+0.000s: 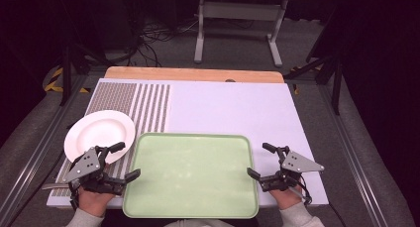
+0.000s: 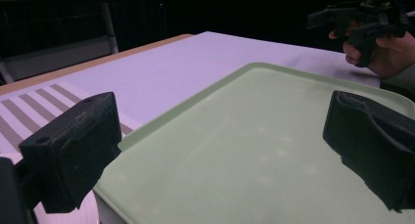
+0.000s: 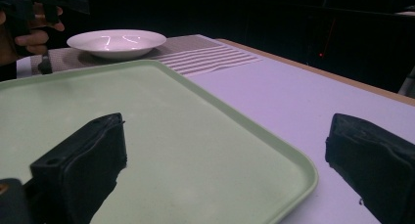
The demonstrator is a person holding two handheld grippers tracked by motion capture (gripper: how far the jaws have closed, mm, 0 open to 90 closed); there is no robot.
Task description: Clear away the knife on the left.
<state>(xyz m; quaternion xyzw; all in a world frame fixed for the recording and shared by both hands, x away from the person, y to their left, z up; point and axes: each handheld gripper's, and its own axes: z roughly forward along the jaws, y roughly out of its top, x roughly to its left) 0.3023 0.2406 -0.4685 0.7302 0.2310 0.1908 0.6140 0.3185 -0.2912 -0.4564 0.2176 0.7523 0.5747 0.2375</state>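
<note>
A pale green tray point(image 1: 190, 172) lies at the near middle of the table, with nothing on it. A white plate point(image 1: 99, 135) rests to its left on a striped mat, and in the right gripper view the plate point(image 3: 117, 42) sits beyond the tray's far corner. My left gripper point(image 1: 128, 160) stands open at the tray's left edge, one jaw over the plate's rim and one at the tray's corner. My right gripper point(image 1: 257, 160) stands open at the tray's right edge. In the gripper views, the left gripper point(image 2: 220, 150) and the right gripper point(image 3: 225, 160) have nothing between their jaws.
A brown-striped mat point(image 1: 148, 105) covers the left part of the white table cover point(image 1: 228, 108). A wooden table edge point(image 1: 193, 74) runs along the back. Beyond it stand a grey metal frame point(image 1: 240, 24) and cables on the floor.
</note>
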